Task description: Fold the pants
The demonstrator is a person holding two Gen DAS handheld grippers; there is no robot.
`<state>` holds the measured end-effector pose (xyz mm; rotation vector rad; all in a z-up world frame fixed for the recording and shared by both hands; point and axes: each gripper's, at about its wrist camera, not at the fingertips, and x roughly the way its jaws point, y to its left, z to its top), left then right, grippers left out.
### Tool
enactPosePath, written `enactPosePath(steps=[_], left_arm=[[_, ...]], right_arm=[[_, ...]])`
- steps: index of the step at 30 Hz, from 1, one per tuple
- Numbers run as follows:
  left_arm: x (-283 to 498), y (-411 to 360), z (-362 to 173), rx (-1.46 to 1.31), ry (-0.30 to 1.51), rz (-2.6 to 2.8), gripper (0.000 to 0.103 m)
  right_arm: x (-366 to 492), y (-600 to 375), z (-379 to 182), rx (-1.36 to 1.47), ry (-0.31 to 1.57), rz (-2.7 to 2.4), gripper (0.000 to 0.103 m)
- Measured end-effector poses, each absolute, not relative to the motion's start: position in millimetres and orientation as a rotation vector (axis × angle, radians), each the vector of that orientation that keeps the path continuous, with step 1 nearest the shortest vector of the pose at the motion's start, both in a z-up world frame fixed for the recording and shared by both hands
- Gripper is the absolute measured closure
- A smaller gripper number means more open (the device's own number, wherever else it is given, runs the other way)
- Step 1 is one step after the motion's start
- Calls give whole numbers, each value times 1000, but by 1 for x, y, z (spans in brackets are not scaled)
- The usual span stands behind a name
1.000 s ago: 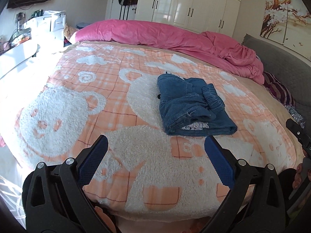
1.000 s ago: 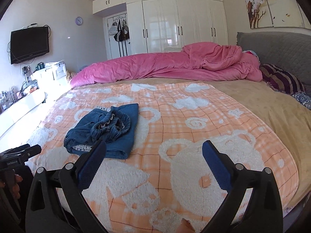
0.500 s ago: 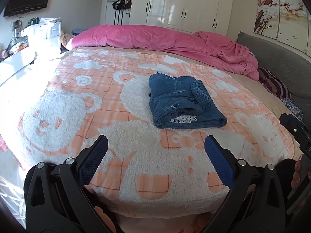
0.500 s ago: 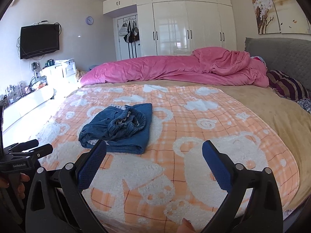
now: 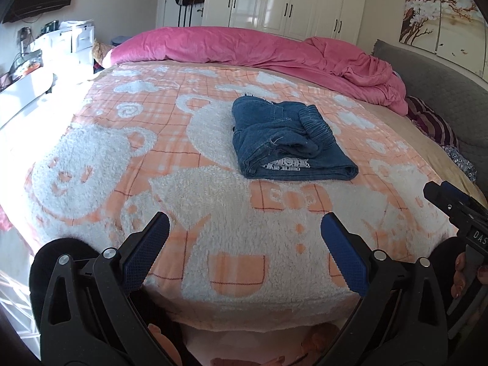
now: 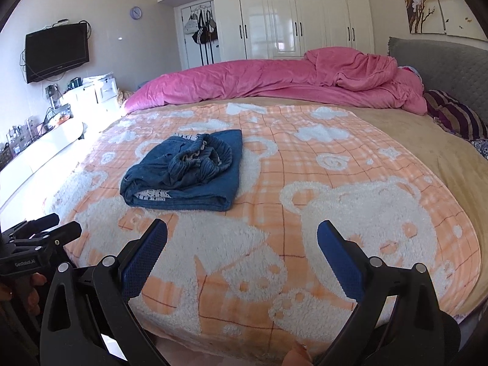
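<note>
Blue denim pants (image 5: 283, 140) (image 6: 189, 170) lie folded into a small stack on the orange and white bear blanket (image 5: 128, 158) (image 6: 350, 201), with a bit of white patterned lining showing at the near edge. My left gripper (image 5: 244, 231) is open and empty, held back near the bed's front edge, well short of the pants. My right gripper (image 6: 242, 238) is also open and empty, to the right of the pants and apart from them. Each gripper shows at the edge of the other's view, held by a hand.
A rumpled pink duvet (image 5: 274, 52) (image 6: 289, 82) lies along the far side of the bed. A grey headboard (image 6: 439, 58) and striped pillow (image 6: 457, 116) are at the right. White wardrobes (image 6: 289, 18), a wall television (image 6: 56, 52) and a cluttered white cabinet (image 6: 39, 140) line the room.
Both grippers have drawn back and lowered away from the pants, staying open. The pants lie where they were.
</note>
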<state>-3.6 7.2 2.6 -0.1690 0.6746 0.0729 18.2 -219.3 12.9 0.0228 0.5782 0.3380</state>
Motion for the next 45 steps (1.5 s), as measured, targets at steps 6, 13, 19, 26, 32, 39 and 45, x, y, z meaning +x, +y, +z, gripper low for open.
enactPosePath(steps=[6,13,19,26,32,39,45], left_arm=[[3,6,-8,-169,704,68,9],[5,7,-10,-172,709,69,9],[5,7,-10,-172,709,72,9],[5,8,-10,-173,710,77,9],[5,9,-10,-170,711,79,9],[5,10,-10,-168,714,84,9],[5,10,-10,-171,716,82,9]], right_arm=[[24,-216,-1,18,615,342,5],[26,-215,-4,12,622,349,5],[26,-215,-4,11,619,348,5],[27,-216,-4,13,622,342,5],[27,-216,-4,10,623,341,5],[27,-216,-5,6,626,341,5],[27,-215,-6,4,627,340,5]])
